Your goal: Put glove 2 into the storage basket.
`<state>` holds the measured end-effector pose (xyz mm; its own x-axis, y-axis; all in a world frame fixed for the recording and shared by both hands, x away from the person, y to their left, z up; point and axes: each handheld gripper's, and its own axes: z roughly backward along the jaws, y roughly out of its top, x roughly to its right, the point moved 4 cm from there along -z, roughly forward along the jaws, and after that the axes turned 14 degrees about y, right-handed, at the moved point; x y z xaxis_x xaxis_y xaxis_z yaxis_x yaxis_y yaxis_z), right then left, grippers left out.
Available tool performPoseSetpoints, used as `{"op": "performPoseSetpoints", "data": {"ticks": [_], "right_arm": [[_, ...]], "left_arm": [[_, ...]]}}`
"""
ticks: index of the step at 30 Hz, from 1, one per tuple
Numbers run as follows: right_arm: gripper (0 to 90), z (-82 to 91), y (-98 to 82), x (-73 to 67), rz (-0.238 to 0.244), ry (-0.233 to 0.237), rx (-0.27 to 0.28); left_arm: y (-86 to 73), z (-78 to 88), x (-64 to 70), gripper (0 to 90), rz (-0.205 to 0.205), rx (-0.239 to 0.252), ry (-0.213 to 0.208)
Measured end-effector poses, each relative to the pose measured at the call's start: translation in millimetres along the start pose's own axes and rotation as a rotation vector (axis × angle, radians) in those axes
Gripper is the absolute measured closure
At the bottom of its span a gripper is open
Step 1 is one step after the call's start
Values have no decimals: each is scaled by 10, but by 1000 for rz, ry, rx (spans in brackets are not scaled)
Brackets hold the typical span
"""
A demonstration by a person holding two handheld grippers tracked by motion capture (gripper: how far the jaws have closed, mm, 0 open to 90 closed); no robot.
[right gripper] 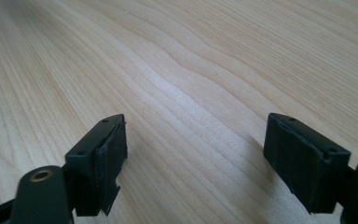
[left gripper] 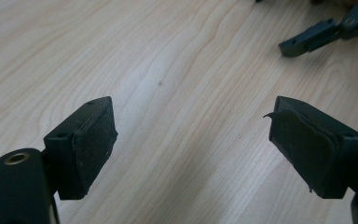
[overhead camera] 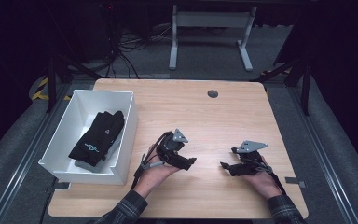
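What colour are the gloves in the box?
Black, with small light blue markings; the gloves in the white box show best in the high view.

Lab or test bay — light wooden counter [overhead camera: 214, 116] on dark grey carpet, cable tangle [overhead camera: 126, 44] on the floor behind, white desk frame [overhead camera: 209, 28] beyond, yellow-black hazard tape [overhead camera: 41, 88] at left — dim surroundings.

Dim room, grey floor [overhead camera: 200, 56], white desk frame [overhead camera: 209, 28] behind wooden table [overhead camera: 223, 112].
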<state>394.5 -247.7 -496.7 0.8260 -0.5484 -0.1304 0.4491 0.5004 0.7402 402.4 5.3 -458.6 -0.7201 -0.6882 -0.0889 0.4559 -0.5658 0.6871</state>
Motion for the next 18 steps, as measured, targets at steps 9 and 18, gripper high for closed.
{"op": "performPoseSetpoints", "data": {"ticks": [9,18], "right_arm": [[219,-1,1,-3,2,2,-1],[215,-3,1,-7,4,4,-3]], "left_arm": [[-160,-192,20,144,-12,-7,20],[-251,-312,58,81,-38,-38,33]]}}
